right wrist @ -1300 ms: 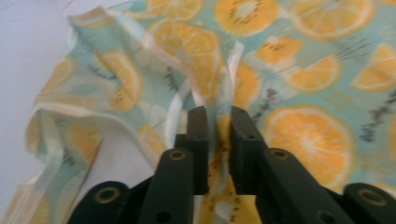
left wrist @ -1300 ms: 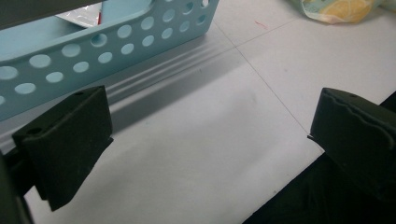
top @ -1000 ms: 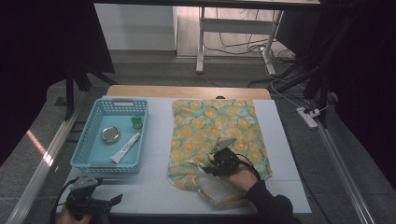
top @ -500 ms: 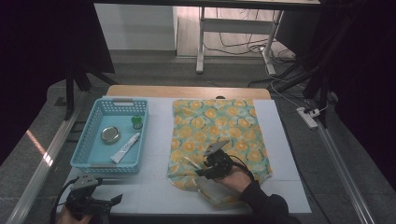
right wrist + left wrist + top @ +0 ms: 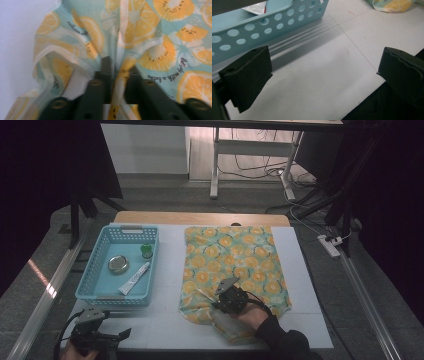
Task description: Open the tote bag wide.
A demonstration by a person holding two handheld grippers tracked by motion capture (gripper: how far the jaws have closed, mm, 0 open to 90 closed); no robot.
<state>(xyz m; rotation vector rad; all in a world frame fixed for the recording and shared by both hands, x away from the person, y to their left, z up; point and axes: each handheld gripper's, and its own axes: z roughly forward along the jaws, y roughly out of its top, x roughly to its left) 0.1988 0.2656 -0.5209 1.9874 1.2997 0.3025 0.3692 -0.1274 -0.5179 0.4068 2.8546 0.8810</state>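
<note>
Right gripper view: the right gripper (image 5: 117,75) has just been closing and now pinches a fold of the citrus-print cloth (image 5: 235,265) at its near left corner; the cloth's length runs away from it. The left gripper (image 5: 324,72) idles agape beside the blue basket (image 5: 92,285), which holds a tube (image 5: 134,278), tin (image 5: 118,264) and green cap (image 5: 146,251).

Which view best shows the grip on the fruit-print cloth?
The right gripper view: the right claw is pinched shut on a raised fold of the cloth. The high view shows the whole cloth spread flat; the left gripper view catches just a corner.
</note>
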